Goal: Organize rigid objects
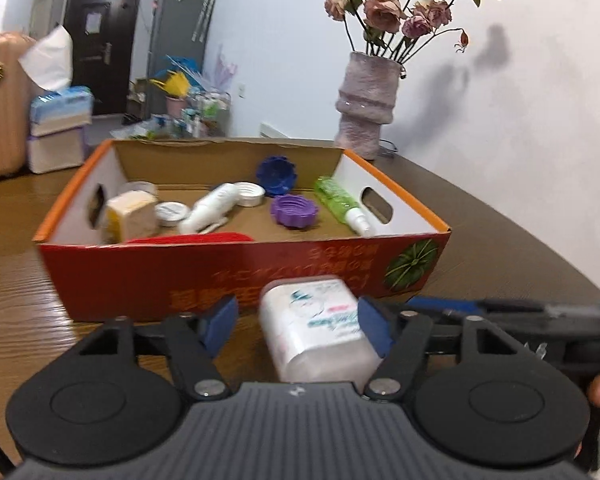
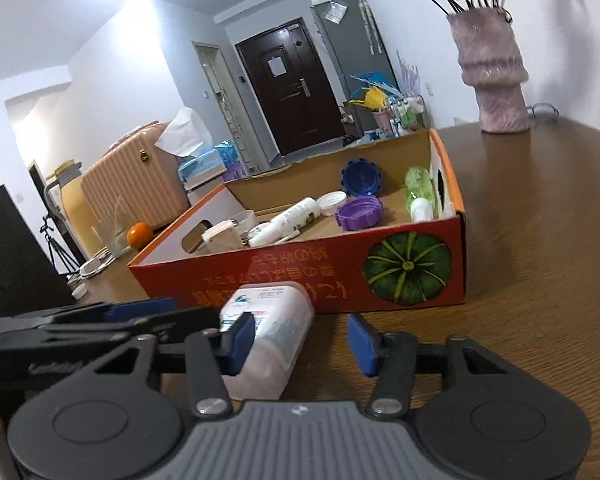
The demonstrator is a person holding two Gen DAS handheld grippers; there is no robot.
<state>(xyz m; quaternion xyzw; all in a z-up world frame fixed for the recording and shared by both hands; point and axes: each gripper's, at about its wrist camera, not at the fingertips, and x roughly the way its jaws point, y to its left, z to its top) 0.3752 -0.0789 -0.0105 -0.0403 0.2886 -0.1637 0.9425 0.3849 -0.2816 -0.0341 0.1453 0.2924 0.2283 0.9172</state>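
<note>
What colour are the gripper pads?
Blue pads, clearest in the left wrist view.

Both claws (image 1: 298,322) (image 2: 302,342) side by side, part-open

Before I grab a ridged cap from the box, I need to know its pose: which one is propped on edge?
The dark blue cap, leaning on the back wall, hollow side showing. The purple cap lies flat on the floor.

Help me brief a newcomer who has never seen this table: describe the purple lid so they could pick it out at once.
Find the red cardboard box with the pumpkin picture, on the brown wooden table. Inside, on its floor toward the end nearer the vase, lies the purple lid, beside a green bottle. It is a scalloped ring lying flat, lighter than the dark blue lid propped upright behind it.
</note>
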